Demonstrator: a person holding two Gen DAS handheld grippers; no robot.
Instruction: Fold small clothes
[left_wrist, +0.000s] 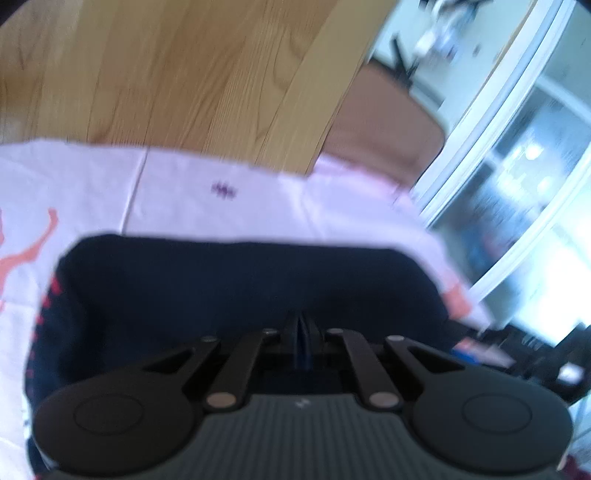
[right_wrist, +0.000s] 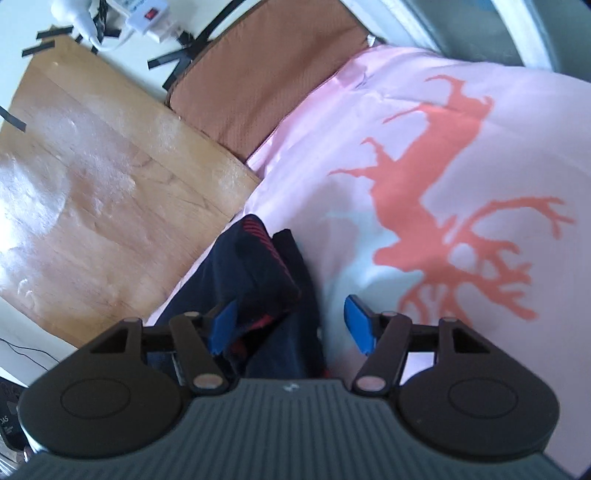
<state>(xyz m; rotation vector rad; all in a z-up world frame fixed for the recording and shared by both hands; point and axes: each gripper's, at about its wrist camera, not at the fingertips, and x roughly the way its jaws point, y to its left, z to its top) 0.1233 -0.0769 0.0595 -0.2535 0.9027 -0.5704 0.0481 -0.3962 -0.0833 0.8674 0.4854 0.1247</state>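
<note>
A dark navy garment with red trim (left_wrist: 236, 280) lies on a pale pink cloth printed with an orange deer (right_wrist: 436, 177). My left gripper (left_wrist: 303, 332) is shut on the navy garment's near edge; the fabric spreads out ahead of the fingers. In the right wrist view the navy garment (right_wrist: 266, 266) lies bunched and partly folded on the pink cloth. My right gripper (right_wrist: 291, 325) is open, its blue pads (right_wrist: 360, 328) standing on either side of the garment's near end without clamping it.
A wooden tabletop (right_wrist: 92, 184) lies to the left of the pink cloth, and it also shows in the left wrist view (left_wrist: 166, 74). A brown pad (right_wrist: 266, 70) sits beyond the cloth. A white power strip with cables (right_wrist: 147, 18) lies at the far edge. A white-framed window (left_wrist: 517, 166) is at right.
</note>
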